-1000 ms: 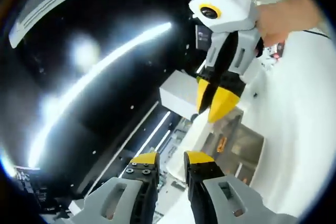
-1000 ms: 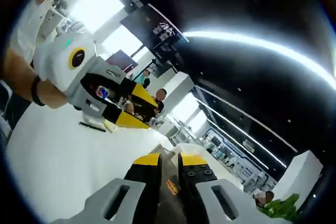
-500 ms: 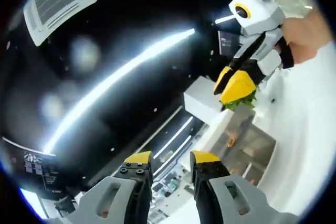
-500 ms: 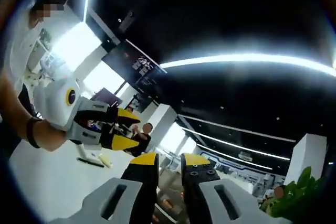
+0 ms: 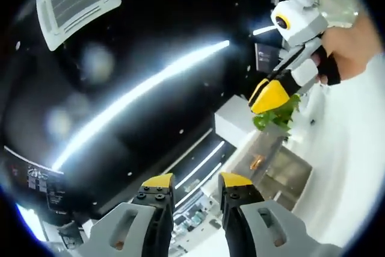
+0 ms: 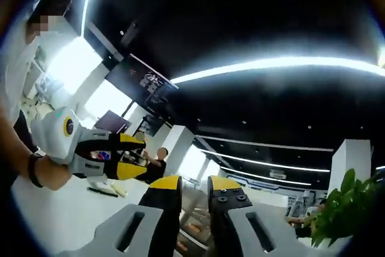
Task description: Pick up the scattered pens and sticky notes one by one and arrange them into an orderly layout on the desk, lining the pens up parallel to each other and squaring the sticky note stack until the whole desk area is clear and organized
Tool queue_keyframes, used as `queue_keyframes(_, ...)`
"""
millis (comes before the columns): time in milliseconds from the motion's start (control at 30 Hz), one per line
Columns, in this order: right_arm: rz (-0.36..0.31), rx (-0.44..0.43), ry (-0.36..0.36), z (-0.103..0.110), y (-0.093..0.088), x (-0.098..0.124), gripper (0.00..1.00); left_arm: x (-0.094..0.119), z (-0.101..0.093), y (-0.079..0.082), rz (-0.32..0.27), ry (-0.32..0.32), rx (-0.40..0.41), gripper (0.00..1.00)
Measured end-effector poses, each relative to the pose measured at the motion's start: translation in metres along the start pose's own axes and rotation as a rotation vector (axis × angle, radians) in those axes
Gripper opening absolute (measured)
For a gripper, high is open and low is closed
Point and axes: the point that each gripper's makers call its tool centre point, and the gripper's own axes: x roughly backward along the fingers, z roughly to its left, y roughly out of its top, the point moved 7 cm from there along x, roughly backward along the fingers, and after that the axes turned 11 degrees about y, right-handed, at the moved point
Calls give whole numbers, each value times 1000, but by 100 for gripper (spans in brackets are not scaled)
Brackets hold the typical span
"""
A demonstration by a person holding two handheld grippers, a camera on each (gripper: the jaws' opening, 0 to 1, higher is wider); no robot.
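Both cameras tip up toward the dark glossy ceiling (image 5: 180,22), streaked by a long white light strip (image 5: 138,91), with a white square air-conditioning vent (image 5: 75,1) set into it at upper left.

In the left gripper view, the grey left gripper with yellow-capped tips (image 5: 195,185) rises from the bottom edge, its two jaws standing apart with a clear gap and nothing between them. At upper right the white-and-grey right gripper with yellow tips (image 5: 272,95) comes in, held by a person's hand (image 5: 343,43); its yellow tips look pressed close together, with nothing seen in them. Just under those tips sits a leafy green plant (image 5: 277,118), beside a white block-shaped pillar (image 5: 237,121).

Over to the right gripper view: the right gripper (image 6: 194,188) shows its own jaws with a small gap, nothing held. At the left the left gripper (image 6: 129,154) hangs over the white desk surface (image 6: 54,215), its yellow jaws spread.

And there are the task's things: a dark slim pen (image 6: 101,191) lies on the desk, with a pale yellow sticky note stack (image 6: 121,190) just beside it, both just below the left gripper. They are too small to tell whether they touch. A seated person in dark clothes (image 6: 157,164) is beyond.
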Motion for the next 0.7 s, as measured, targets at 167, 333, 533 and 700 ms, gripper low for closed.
queue_keyframes(167, 3, -27, -11, -4, -5, 1, 19, 5, 8, 2, -6, 25, 54, 29)
queue_keyframes(333, 16, -65, -21, -5, -15, 2, 19, 8, 9, 0, 9, 19, 84, 29)
queue_keyframes(533, 37, -92, -23, -3, -23, 3, 19, 9, 6, -3, 27, 5, 131, 29)
queue_keyframes(700, 48, -90, -10, 2, -26, 1, 19, 9, 5, -5, 36, -2, 151, 29)
